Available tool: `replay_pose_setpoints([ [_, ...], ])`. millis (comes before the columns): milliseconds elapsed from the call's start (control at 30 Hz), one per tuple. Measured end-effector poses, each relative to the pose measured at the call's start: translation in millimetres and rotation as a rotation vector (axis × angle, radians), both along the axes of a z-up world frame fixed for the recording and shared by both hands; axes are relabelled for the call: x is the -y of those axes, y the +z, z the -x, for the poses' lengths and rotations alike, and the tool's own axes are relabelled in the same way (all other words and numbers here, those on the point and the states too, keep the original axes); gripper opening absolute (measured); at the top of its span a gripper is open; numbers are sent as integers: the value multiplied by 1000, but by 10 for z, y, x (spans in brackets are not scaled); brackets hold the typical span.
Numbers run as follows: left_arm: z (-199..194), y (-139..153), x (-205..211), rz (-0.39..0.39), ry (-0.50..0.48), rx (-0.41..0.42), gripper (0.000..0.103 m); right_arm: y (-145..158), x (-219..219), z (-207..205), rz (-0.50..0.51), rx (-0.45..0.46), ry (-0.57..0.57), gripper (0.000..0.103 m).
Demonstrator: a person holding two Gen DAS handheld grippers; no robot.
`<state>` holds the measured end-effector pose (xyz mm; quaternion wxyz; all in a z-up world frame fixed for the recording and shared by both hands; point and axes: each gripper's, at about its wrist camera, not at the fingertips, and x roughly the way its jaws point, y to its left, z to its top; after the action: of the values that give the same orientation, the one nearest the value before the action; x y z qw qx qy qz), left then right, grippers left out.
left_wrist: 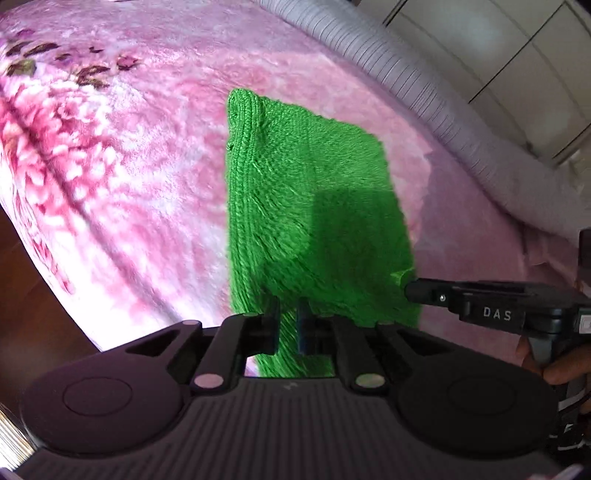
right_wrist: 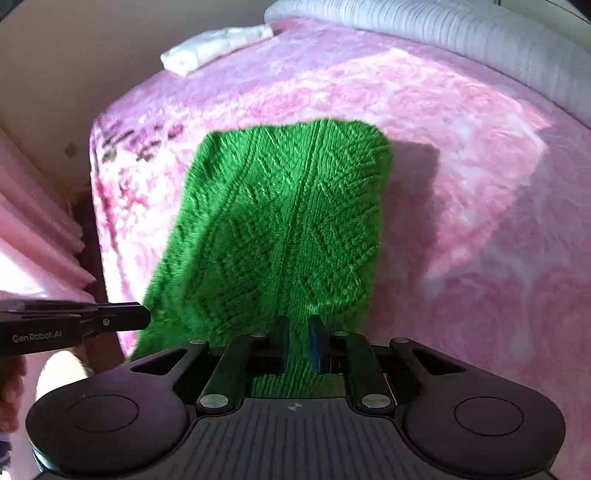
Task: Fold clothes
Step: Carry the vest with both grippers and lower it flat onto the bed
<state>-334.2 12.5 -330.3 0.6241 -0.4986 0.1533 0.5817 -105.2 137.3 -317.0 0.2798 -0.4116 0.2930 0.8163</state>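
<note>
Pink floral blanket [right_wrist: 461, 177] covers the bed beneath our work. Nearest us, the left gripper [left_wrist: 288, 325] is closed on one near corner of the green knitted garment [left_wrist: 314, 206], the knit pinched between its jaws. The right gripper [right_wrist: 298, 341] clamps the other near corner likewise. Beyond both jaws the garment extends away over the blanket. Farther off, a folded white cloth [right_wrist: 216, 46] lies near the blanket's edge beside a grey ribbed pillow [right_wrist: 461, 33].
</note>
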Motion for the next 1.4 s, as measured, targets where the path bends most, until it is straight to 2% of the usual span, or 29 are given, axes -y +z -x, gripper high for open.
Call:
replay_pose_setpoints([
  [67, -45, -141, 44, 41, -21, -10, 6, 48, 95, -65, 11, -18, 9, 14],
  [100, -78, -253, 52, 75, -35, -31, 7, -15, 148, -61, 14, 5, 37, 14],
  [167, -112, -440, 63, 127, -44, -74, 17, -173, 219, -33, 6, 66, 82, 14],
  [267, -114, -322, 43, 134, -43, -99, 14, -280, 195, -14, -8, 107, 112, 14],
  [300, -125, -227, 38, 124, -54, -120, 8, -241, 154, 2, 15, 117, 108, 14],
  [333, -137, -125, 34, 111, -67, -142, 7, -185, 104, 1, 33, 124, 97, 14],
  [400, -110, 107, 2, 70, -78, -134, 7, -72, 6, -3, 69, 138, 74, 14],
  [533, -63, 405, -300, -32, -71, -136, 7, 160, -212, -28, -1, 77, 11, 14],
  [700, -109, 234, -929, -82, -102, -146, 6, 199, -613, 220, -94, -5, -32, 14],
  [833, -213, -128, -1181, -41, -156, -199, 6, 65, -772, 453, -131, -42, 4, 14],
  [933, -212, -346, -1197, -55, -156, -214, 9, -225, -769, 549, -161, 42, 54, 14],
  [967, -214, -322, -1214, -48, -162, -221, 9, -325, -751, 582, -187, 69, 75, 14],
  [1067, -204, -154, -1265, -34, -177, -248, 4, -310, -717, 641, -225, 107, 130, 14],
  [1100, -176, -40, -1271, -57, -171, -258, 2, -270, -741, 638, -205, 103, 129, 14],
  [1200, 9, 210, -1381, -132, -121, -262, 2, -61, -924, 539, -124, 13, 53, 14],
  [1233, 77, 210, -1456, -140, -107, -266, 2, 14, -1009, 507, -127, -24, 13, 14],
  [1300, 207, 178, -1614, -151, -84, -280, 2, 67, -1138, 518, -152, -44, -26, 14],
  [1400, 349, -36, -1803, -124, -83, -275, 1, 58, -1360, 587, -178, -60, -72, 14],
])
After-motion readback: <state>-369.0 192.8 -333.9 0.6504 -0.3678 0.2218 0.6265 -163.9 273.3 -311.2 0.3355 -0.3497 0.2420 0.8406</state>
